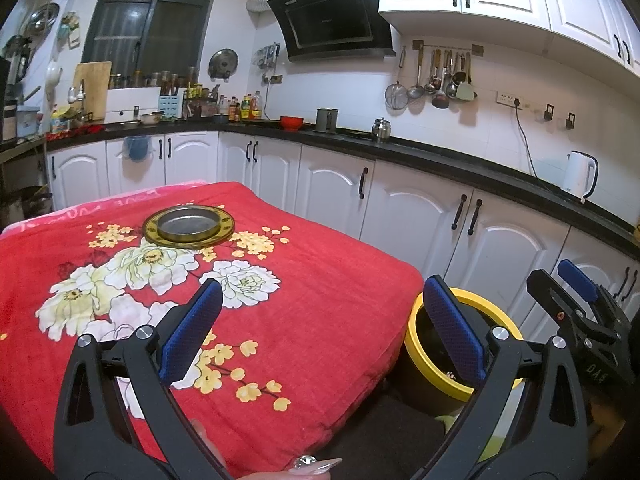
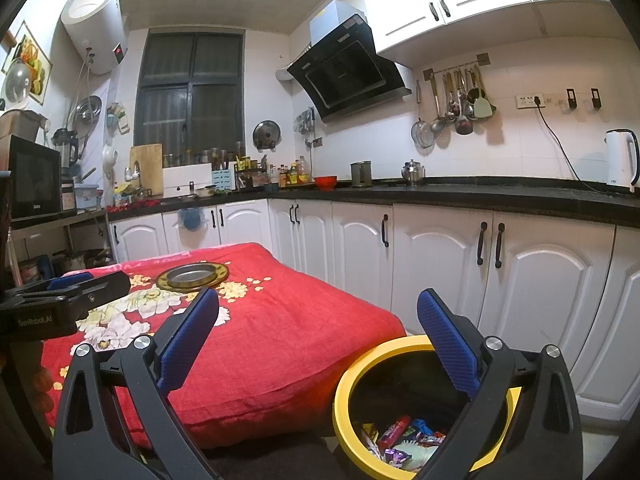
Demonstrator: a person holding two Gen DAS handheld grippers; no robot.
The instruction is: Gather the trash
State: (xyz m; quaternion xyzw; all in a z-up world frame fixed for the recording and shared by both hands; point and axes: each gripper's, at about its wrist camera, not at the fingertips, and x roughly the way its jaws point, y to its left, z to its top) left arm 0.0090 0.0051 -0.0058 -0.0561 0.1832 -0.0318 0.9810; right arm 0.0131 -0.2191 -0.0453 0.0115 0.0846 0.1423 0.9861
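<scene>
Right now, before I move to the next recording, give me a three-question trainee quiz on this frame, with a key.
1. True or false: wrappers lie inside the yellow bin.
2. Multiple choice: what sits on the red floral cloth? A) a kettle B) a round metal dish on a gold-rimmed plate C) a cutting board
3. Short answer: how do the jaws of the left gripper and right gripper stand, and what do they hold?

Key
1. True: colourful wrappers show at the bin's bottom in the right wrist view.
2. B
3. Both are open and hold nothing.
</scene>
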